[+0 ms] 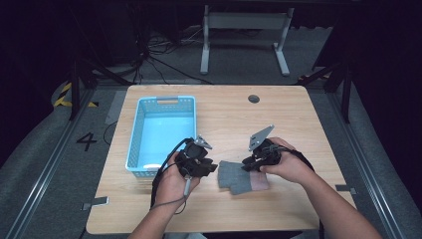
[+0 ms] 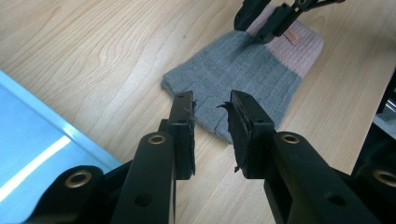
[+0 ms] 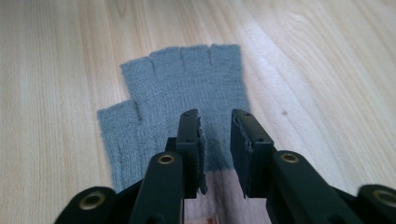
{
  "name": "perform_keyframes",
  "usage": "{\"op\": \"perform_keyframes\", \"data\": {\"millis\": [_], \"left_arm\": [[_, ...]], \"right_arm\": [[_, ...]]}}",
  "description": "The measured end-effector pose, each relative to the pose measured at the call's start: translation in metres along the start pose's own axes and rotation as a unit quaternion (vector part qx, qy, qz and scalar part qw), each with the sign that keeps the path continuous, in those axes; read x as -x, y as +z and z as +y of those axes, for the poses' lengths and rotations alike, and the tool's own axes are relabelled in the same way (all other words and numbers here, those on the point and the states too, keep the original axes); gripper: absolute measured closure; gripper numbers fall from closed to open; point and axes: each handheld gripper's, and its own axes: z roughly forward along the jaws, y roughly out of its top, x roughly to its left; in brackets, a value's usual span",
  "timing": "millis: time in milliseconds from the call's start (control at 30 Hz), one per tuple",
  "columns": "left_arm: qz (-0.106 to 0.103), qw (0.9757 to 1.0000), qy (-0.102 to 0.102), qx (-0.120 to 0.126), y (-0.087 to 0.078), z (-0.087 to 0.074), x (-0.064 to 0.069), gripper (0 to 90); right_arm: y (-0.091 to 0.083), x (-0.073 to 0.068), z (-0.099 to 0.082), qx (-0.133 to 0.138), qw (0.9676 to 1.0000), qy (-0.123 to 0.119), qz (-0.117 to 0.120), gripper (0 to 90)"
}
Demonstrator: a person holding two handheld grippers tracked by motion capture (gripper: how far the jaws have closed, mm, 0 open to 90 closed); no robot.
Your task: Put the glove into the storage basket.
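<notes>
A grey fingerless knit glove [image 1: 239, 177] with a pink cuff lies flat on the wooden table [image 1: 298, 119] near the front edge. My left gripper [image 1: 211, 168] sits just left of it, pointing at its finger end. In the left gripper view the glove [image 2: 238, 70] lies beyond the left gripper [image 2: 212, 100], whose jaws stand apart with nothing pressed between them. My right gripper [image 1: 247, 167] hovers over the cuff end. In the right gripper view the right gripper [image 3: 215, 114] stands open just above the glove [image 3: 187, 88], near where grey meets pink. The right gripper [image 2: 261, 23] also appears at the far cuff.
A light blue plastic basket [image 1: 134, 144] stands at the table's left, close behind my left hand; its rim [image 2: 37, 135] is beside the left jaws. A round grommet hole [image 1: 254, 98] sits near the table's far edge. Bare wood lies to the right and far side.
</notes>
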Motion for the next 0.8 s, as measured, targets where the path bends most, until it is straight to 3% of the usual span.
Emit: {"op": "perform_keyframes", "data": {"millis": [267,433,533,567,633,667,800], "left_arm": [[-0.005,1.0,0.007,-0.001,0.004,0.003,0.004,71.1],[-0.01,0.9999,0.013,0.003,0.008,0.006,0.006,66.5],[-0.012,0.9998,0.018,0.003,0.008,0.008,0.008,65.8],[-0.014,0.9997,0.021,0.004,0.009,0.009,0.009,65.8],[-0.013,0.9996,0.023,0.005,0.009,0.01,0.011,65.7],[-0.015,0.9995,0.026,0.005,0.009,0.01,0.012,65.5],[-0.015,0.9994,0.031,0.005,0.01,0.012,0.013,65.4]], "right_arm": [[-0.02,0.0,-0.011,0.026,0.9988,0.029,-0.028,71.7],[-0.034,-0.001,-0.024,0.048,0.9956,0.067,-0.043,70.5],[-0.04,-0.002,-0.029,0.056,0.9942,0.076,-0.052,70.1],[-0.046,-0.003,-0.034,0.063,0.9919,0.091,-0.061,69.9],[-0.049,-0.003,-0.036,0.065,0.9913,0.094,-0.064,69.6],[-0.056,-0.004,-0.042,0.07,0.9889,0.107,-0.075,69.2],[-0.068,-0.005,-0.05,0.078,0.9845,0.127,-0.092,68.1]]}}
